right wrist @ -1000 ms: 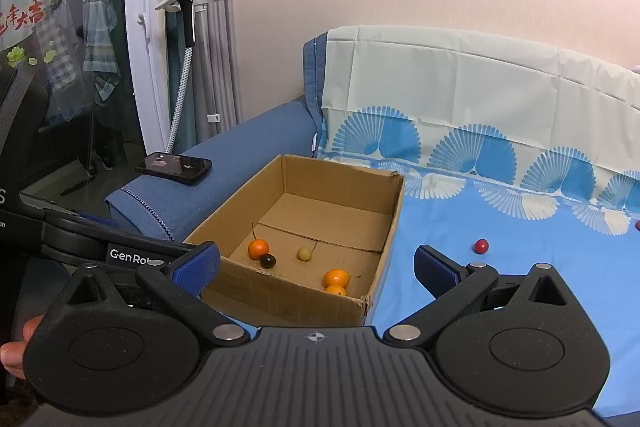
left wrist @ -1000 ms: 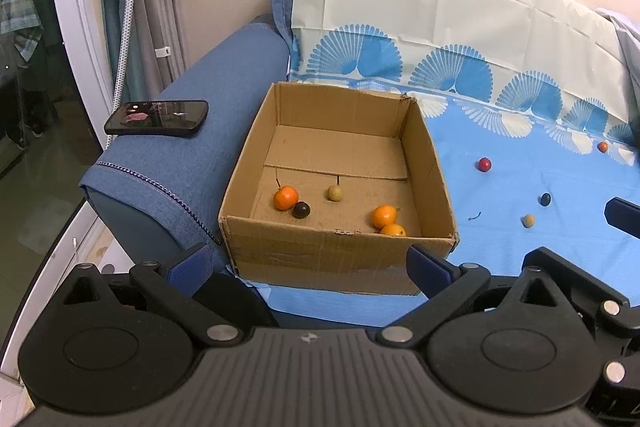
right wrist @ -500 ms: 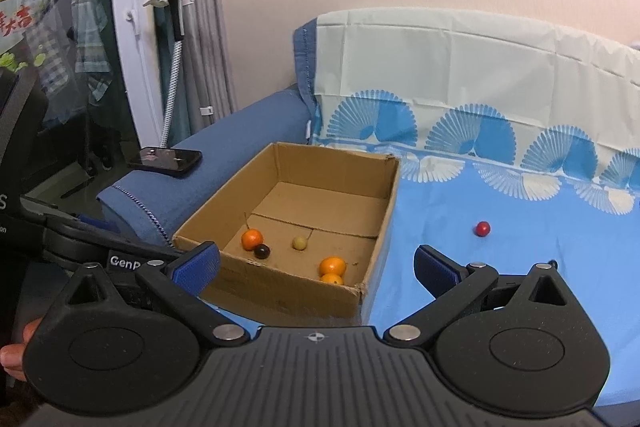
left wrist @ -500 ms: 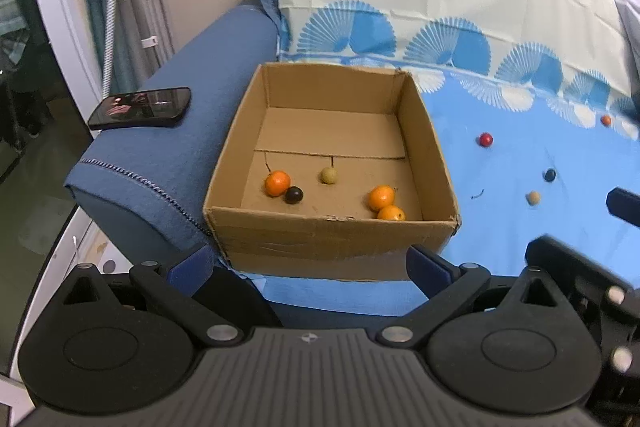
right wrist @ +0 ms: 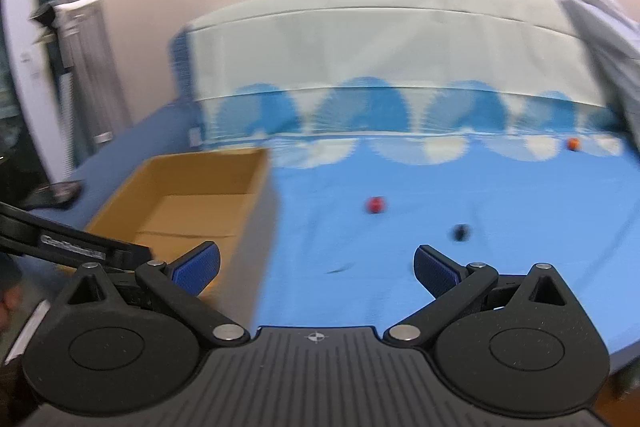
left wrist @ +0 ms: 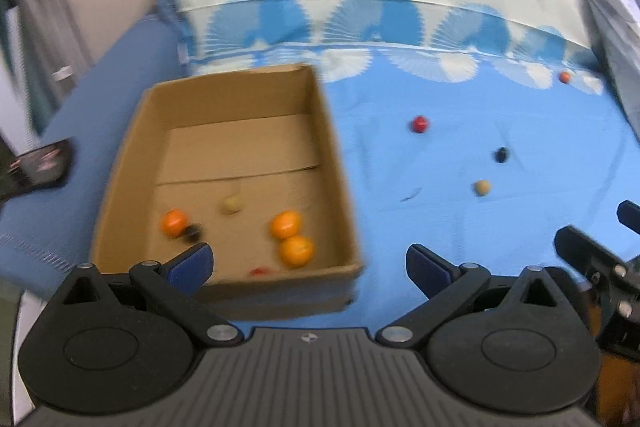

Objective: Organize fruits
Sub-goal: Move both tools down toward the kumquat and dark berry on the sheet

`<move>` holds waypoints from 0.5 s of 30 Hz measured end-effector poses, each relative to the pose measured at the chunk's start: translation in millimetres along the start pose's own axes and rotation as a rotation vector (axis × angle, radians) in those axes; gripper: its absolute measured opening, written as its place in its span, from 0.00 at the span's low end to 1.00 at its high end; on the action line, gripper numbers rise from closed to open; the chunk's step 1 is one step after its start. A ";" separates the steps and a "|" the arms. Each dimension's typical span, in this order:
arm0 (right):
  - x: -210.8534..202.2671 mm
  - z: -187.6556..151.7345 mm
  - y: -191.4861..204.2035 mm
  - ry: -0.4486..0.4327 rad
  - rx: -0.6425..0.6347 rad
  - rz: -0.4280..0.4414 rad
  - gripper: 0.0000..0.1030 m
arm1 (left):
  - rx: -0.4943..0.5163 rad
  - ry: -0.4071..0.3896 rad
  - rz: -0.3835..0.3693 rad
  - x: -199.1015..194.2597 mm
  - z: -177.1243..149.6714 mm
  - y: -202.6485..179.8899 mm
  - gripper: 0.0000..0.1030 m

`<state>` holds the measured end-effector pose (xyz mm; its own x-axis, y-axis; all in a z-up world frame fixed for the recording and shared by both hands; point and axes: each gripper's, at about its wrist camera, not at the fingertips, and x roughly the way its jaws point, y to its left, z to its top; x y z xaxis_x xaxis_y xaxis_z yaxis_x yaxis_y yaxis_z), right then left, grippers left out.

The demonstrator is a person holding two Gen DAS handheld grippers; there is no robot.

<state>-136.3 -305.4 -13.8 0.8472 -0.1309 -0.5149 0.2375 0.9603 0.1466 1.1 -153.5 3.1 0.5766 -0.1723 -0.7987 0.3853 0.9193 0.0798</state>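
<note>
Red fruit (right wrist: 375, 205) lies well beyond the gaping, empty right tongs (right wrist: 316, 267).

Ahead and to the right of both tongs, the blue sheet (right wrist: 500, 259) lies open, broken only by small scattered fruits: a red one (right wrist: 375, 205), a dark one (right wrist: 460, 231) and a beige one (left wrist: 482, 187). Ahead-left, the cardboard box (left wrist: 336, 163) walls off that side, open only from above. The sofa backrest (right wrist: 400, 43) closes the far side.
</note>
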 end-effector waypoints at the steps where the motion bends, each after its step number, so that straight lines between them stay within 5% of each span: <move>1: 2.3 1.8 -13.8 -0.006 0.009 -0.029 0.99 | 0.004 0.013 -0.027 7.4 7.8 -9.1 1.00; 8: 34.2 41.3 -134.0 -0.078 0.059 -0.255 0.99 | 0.060 0.084 -0.187 73.0 71.2 -88.6 1.00; 15: 125.5 99.1 -286.4 -0.147 0.132 -0.463 0.99 | 0.168 0.115 -0.276 173.9 132.6 -187.5 1.00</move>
<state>-50.9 -621.4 -36.8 0.6943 -0.5786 -0.4280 0.6545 0.7549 0.0411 124.7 -402.8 -71.6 0.3526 -0.3564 -0.8652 0.6341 0.7710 -0.0592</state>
